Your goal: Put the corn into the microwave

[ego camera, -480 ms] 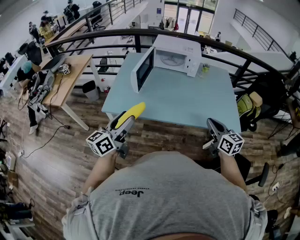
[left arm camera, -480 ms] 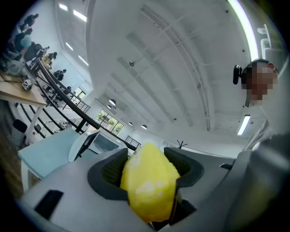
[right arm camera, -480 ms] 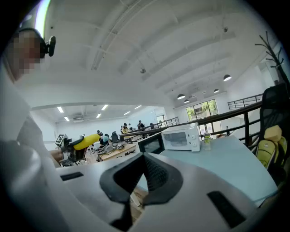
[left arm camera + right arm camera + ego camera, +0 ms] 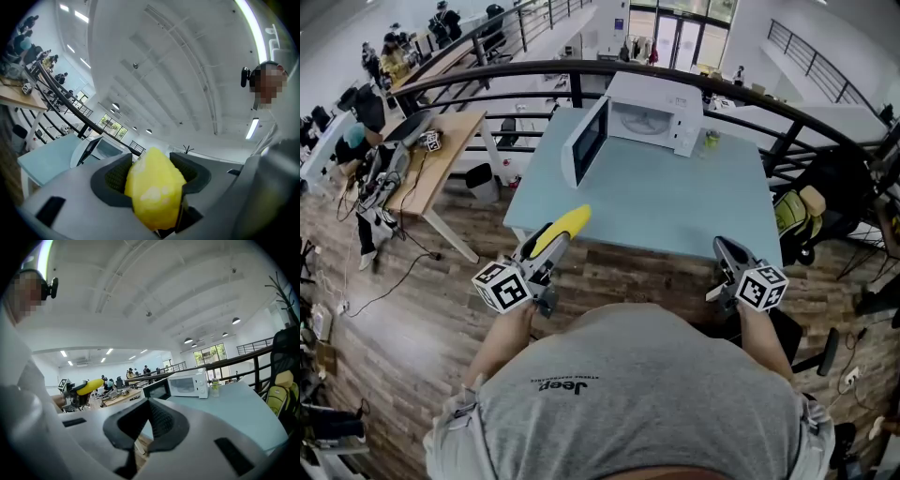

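**Head view.** The microwave [image 4: 652, 111] stands at the far end of a pale blue table [image 4: 666, 202], and its door [image 4: 586, 141] is swung open to its left side. A small bottle [image 4: 711, 139] stands just beside the microwave, on its right. My left gripper [image 4: 542, 244] is well short of the microwave, over the near left corner of the table, and points toward the open door. It is clamped on the corn [image 4: 562, 228], whose yellow tip sticks out past the jaws on the microwave's side. My right gripper [image 4: 724, 251] hangs at the near right edge of the table, also well apart from the microwave, with nothing in it.

**Left gripper view.** The corn [image 4: 157, 187] fills the gap between my two jaws, and both dark pads press against its sides. The microwave [image 4: 105, 149], door open, shows beyond and to the left of the corn.

**Right gripper view.** My jaws are drawn together, tips meeting, with nothing between them. The microwave [image 4: 187, 384] lies ahead across the table, with the bottle [image 4: 215, 386] at its right. Well to the left of the microwave, my left gripper [image 4: 75, 397] shows with the corn [image 4: 89, 386] in its grip.
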The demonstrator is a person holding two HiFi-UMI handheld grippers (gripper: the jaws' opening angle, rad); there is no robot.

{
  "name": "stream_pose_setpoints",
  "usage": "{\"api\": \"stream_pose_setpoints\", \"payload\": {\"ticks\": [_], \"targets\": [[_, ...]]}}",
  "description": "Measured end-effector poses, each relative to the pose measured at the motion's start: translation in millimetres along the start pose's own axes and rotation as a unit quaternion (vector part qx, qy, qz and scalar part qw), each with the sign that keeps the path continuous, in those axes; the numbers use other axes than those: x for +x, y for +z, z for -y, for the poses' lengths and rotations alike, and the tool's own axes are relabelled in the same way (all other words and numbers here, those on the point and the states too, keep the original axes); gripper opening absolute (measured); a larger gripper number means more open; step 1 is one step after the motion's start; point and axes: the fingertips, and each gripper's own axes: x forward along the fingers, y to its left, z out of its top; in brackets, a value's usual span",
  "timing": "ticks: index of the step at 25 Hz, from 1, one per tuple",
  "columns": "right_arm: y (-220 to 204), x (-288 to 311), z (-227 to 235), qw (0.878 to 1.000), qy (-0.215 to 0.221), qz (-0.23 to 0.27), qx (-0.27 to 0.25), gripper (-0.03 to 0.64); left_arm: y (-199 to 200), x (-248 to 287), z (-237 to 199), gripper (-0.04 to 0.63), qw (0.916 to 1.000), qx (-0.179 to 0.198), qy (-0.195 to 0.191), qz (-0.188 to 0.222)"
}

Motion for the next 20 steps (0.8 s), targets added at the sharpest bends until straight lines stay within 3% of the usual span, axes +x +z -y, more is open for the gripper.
{"api": "stream_pose_setpoints", "payload": {"ticks": [10,20], "targets": [[7.3,3.9,8.1,1.000,0.008,0.002,0.012,0.017,-2.3,10.2,4.7,0.259,1.0000,0.006,0.003,-0.002],[25.1,-18.6,29.6,0.999,0.044,0.004,-0.004,0.017,-22.5,46.7,50.6,0.259,0.9999,0.015,0.003,-0.004]]}}
